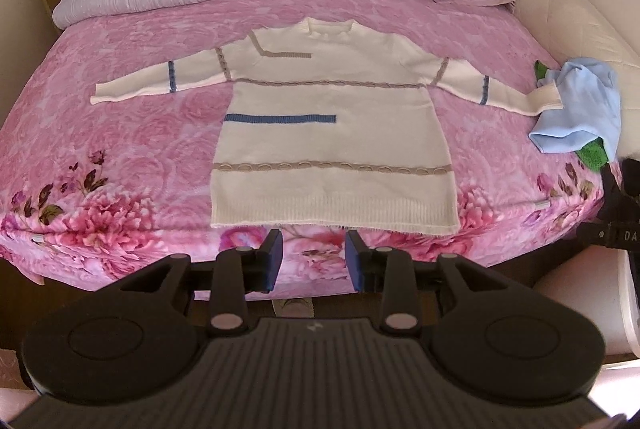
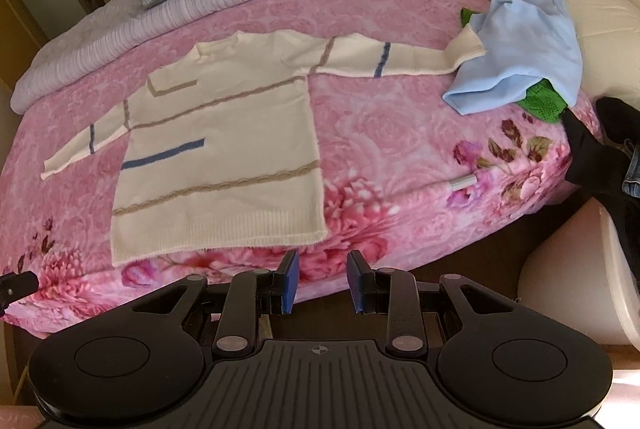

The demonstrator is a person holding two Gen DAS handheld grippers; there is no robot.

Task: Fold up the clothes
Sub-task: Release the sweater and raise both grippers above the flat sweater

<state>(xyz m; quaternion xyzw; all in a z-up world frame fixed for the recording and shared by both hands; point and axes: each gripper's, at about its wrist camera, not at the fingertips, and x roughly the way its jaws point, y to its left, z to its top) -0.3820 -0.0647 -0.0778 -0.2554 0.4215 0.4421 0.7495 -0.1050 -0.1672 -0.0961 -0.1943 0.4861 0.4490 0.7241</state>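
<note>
The big pink bed (image 1: 132, 133) holds a white sweater (image 1: 332, 133) lying flat with both sleeves spread out, likely ready for folding. A blue cloth (image 2: 520, 45) covers one cuff. The left gripper (image 1: 314, 261) and right gripper (image 2: 322, 281) wait just below the sweater's hem, tongs wide, holding nothing.

Knitted cream sweater (image 1: 332, 133), plush pink blanket (image 1: 132, 133), matt black plastic gripper (image 1: 314, 257)

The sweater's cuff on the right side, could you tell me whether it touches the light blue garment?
Touching: in the right wrist view the sweater's cuff runs under the light blue garment, whose edge overlaps it.
</note>
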